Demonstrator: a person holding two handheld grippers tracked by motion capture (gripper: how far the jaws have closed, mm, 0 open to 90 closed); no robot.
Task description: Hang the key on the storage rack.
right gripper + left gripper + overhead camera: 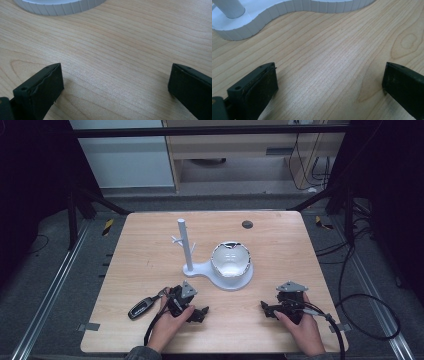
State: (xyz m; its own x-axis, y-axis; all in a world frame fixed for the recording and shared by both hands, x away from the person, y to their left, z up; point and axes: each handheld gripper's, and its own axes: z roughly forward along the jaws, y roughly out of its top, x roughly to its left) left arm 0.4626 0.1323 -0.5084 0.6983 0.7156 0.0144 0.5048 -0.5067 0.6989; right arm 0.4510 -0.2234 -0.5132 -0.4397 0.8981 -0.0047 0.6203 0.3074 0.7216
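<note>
A white stand (pixel 200 269) with an upright post (pixel 183 240) and small pegs stands mid-table. On its round base sits a white bowl-like cup (pixel 230 261) with a shiny rim. My left gripper (pixel 187 302) rests on the wood in front of the stand, held by a hand, its jaws wide apart. In the left gripper view the left gripper (pixel 329 72) holds nothing, with the stand's base (pixel 262 17) just ahead. My right gripper (pixel 283 304) lies to the right, also open. The right gripper (pixel 116 71) has bare wood between its jaws and the base edge (pixel 60 6) beyond.
A black car key fob (pixel 141 308) lies on the table left of the left gripper. A small dark round disc (pixel 247 224) sits near the table's far edge. The wooden table (pixel 150 250) is surrounded by dark floor, rails and cables.
</note>
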